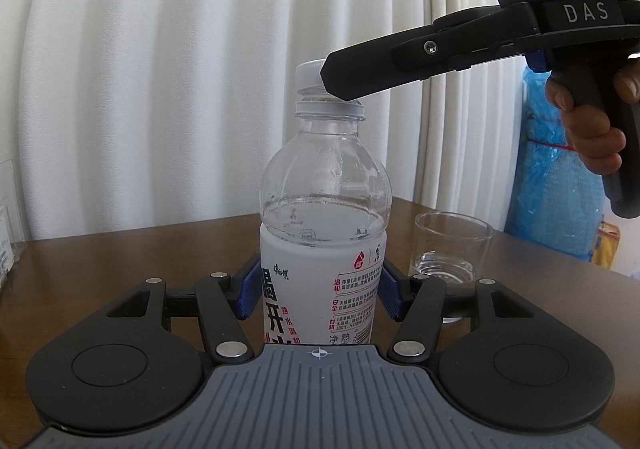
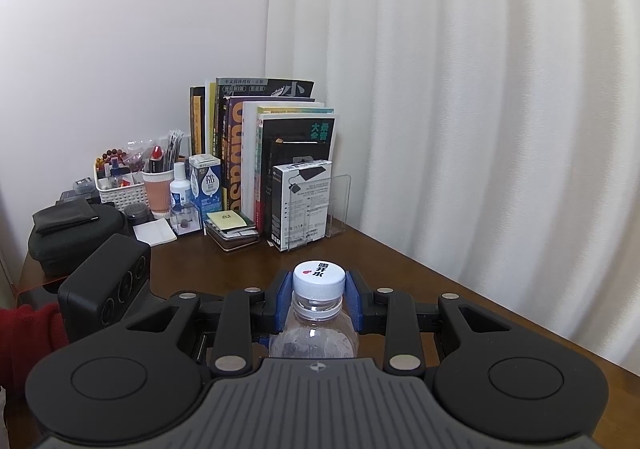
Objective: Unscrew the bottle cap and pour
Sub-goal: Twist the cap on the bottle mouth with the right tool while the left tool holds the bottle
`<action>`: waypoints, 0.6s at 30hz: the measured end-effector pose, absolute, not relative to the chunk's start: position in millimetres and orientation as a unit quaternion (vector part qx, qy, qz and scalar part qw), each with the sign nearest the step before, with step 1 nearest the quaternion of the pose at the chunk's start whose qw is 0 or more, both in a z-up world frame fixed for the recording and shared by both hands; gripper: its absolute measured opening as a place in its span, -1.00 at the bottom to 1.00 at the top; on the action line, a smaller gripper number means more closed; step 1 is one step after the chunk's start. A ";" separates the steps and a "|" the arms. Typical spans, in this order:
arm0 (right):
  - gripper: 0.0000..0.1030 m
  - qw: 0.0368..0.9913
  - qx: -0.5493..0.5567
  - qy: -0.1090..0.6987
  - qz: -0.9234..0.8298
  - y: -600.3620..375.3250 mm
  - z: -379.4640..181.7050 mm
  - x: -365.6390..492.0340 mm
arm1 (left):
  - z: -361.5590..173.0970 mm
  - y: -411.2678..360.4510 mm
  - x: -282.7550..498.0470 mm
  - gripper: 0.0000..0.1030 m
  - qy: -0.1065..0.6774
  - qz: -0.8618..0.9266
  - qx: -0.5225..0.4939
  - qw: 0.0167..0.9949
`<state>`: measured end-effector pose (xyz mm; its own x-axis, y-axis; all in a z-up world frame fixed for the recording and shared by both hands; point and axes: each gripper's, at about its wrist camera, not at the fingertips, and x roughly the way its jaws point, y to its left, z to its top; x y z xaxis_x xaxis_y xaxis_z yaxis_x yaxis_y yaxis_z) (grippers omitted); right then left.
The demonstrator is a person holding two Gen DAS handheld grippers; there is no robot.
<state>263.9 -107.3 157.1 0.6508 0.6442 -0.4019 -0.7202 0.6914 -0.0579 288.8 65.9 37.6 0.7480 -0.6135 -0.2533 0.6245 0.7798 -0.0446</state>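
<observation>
A clear water bottle (image 1: 320, 217) with a white label stands upright on the brown table, about half full. My left gripper (image 1: 318, 289) is shut on the bottle's labelled body with its blue pads. The white cap (image 1: 309, 76) sits tilted on the bottle's neck. My right gripper (image 2: 319, 299) is shut on the cap (image 2: 319, 281); in the left wrist view it reaches in from the upper right (image 1: 344, 83). The bottle's neck and shoulder (image 2: 316, 333) show below the cap.
A clear glass (image 1: 452, 249) with a little water stands right of the bottle. Books (image 2: 264, 153), boxes and a white basket (image 2: 120, 189) stand at the table's far left corner. A black case (image 2: 72, 237) lies left. White curtain behind. The table (image 2: 400, 273) edge runs right.
</observation>
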 end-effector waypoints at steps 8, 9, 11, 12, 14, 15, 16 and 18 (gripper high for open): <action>-0.35 0.904 -0.112 0.174 0.375 -107.3 156.6 259.2 | 38.4 64.5 281.5 0.13 0.129 -0.329 0.022 0.935; -0.35 0.903 -0.113 0.173 0.376 -107.0 156.6 258.6 | 38.3 65.2 281.1 0.13 0.129 -0.329 0.022 0.935; -0.35 0.904 -0.115 0.173 0.375 -106.7 156.9 257.3 | 38.2 65.6 280.3 0.13 0.129 -0.329 0.023 0.935; -0.35 0.904 -0.115 0.172 0.374 -106.8 157.0 256.8 | 38.1 65.5 280.1 0.13 0.128 -0.329 0.023 0.935; -0.34 0.904 -0.115 0.173 0.374 -107.2 157.2 256.1 | 38.0 65.4 280.1 0.13 0.129 -0.329 0.023 0.935; -0.34 0.904 -0.115 0.173 0.373 -107.3 157.2 256.4 | 37.9 65.6 280.3 0.13 0.129 -0.329 0.023 0.935; -0.35 0.905 -0.115 0.173 0.372 -107.3 157.1 257.0 | 37.6 66.3 280.3 0.13 0.129 -0.328 0.023 0.936; -0.35 0.905 -0.113 0.174 0.372 -107.5 156.9 257.9 | 37.6 66.9 279.4 0.13 0.129 -0.328 0.022 0.936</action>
<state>257.9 -107.5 156.9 0.6630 0.6334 -0.3991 -0.7123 0.6977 -0.0760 279.4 66.9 37.6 0.7515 -0.6080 -0.2562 0.6194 0.7839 -0.0431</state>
